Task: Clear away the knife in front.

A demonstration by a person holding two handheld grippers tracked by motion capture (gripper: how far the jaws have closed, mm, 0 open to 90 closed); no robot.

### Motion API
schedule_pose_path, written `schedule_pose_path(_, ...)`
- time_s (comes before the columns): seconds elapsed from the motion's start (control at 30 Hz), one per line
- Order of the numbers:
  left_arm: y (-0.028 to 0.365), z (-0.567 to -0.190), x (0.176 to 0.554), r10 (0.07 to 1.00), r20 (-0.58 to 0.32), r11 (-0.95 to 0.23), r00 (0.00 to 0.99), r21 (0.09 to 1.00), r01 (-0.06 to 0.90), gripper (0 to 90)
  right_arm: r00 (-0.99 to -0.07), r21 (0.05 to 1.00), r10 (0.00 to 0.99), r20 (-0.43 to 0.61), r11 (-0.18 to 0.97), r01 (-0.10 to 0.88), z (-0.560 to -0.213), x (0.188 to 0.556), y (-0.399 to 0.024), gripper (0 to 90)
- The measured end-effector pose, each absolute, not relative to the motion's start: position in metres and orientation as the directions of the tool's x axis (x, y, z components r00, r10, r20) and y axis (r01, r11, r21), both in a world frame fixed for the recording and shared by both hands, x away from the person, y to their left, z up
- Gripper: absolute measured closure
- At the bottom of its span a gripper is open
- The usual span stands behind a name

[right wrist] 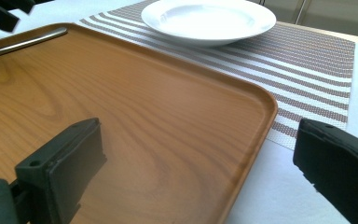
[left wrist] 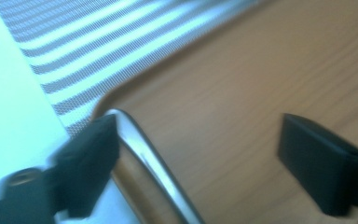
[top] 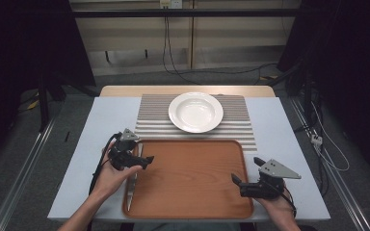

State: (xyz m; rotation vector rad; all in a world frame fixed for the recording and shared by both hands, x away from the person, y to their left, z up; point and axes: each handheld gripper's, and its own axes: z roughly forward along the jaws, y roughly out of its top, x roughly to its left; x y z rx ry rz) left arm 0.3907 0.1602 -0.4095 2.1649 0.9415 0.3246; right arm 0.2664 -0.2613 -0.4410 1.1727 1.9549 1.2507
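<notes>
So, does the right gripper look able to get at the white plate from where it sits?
Probably yes. The right gripper is open at the wooden tray's right edge, and the white plate lies beyond on the striped mat. Nothing stands between them; the metal utensil lies along the tray's far left side.

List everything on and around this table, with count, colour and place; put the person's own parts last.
Rectangular wooden tray: one, reddish brown, near middle of the table.
Slim metal utensil: one, silver, lying along the tray's left edge; type unclear.
Round deep plate: one, white, on the placemat.
Striped woven placemat: one, brown and white, beyond the tray.
Table: one, pale blue-white top.
Left gripper: one, black, jaws open, over the tray's left edge.
Right gripper: one, black, jaws open, at the tray's right edge.
</notes>
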Motion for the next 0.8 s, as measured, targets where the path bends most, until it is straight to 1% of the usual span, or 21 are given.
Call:
schedule_pose_path(0.07,0.161,-0.405,0.387,0.713,-0.062,-0.439,0.698,0.736,0.514,6.7,-0.48,0.904,0.877,0.015,0.193,0.382,-0.441,0.267,-0.261,1.6)
schedule_pose_path(0.1,0.162,-0.403,0.385,0.713,-0.06,-0.432,0.698,0.746,0.506,6.0,-0.48,0.904,0.877,0.014,0.194,0.382,-0.441,0.267,-0.261,1.6)
schedule_pose_path(0.2,0.167,-0.398,0.377,0.719,-0.054,-0.393,0.693,0.79,0.47,6.7,-0.477,0.904,0.879,0.016,0.191,0.383,-0.441,0.266,-0.261,1.7)
schedule_pose_path(0.27,0.172,-0.395,0.373,0.707,-0.09,-0.353,0.702,0.814,0.461,6.7,-0.476,0.904,0.879,0.016,0.19,0.383,-0.441,0.266,-0.261,1.6)
schedule_pose_path(0.33,0.176,-0.393,0.368,0.713,-0.102,-0.329,0.694,0.826,0.459,6.7,-0.475,0.904,0.88,0.017,0.189,0.384,-0.441,0.266,-0.262,1.7)
schedule_pose_path(0.47,0.18,-0.393,0.357,0.735,-0.045,-0.343,0.677,0.836,0.428,6.7,-0.474,0.904,0.88,0.015,0.191,0.383,-0.441,0.266,-0.261,1.6)
schedule_pose_path(0.57,0.18,-0.396,0.349,0.713,-0.032,-0.362,0.7,0.839,0.407,6.6,-0.473,0.903,0.881,0.018,0.188,0.385,-0.441,0.267,-0.261,1.6)
schedule_pose_path(0.6,0.18,-0.397,0.347,0.709,-0.038,-0.367,0.704,0.833,0.414,6.5,-0.472,0.903,0.881,0.017,0.189,0.386,-0.441,0.267,-0.261,1.6)
schedule_pose_path(0.7,0.183,-0.401,0.34,0.713,-0.043,-0.36,0.7,0.834,0.418,6.5,-0.47,0.904,0.883,0.014,0.19,0.384,-0.441,0.266,-0.261,1.7)
schedule_pose_path(0.8,0.185,-0.405,0.334,0.731,-0.016,-0.36,0.682,0.84,0.406,6.5,-0.466,0.904,0.885,0.016,0.187,0.386,-0.441,0.266,-0.262,1.8)
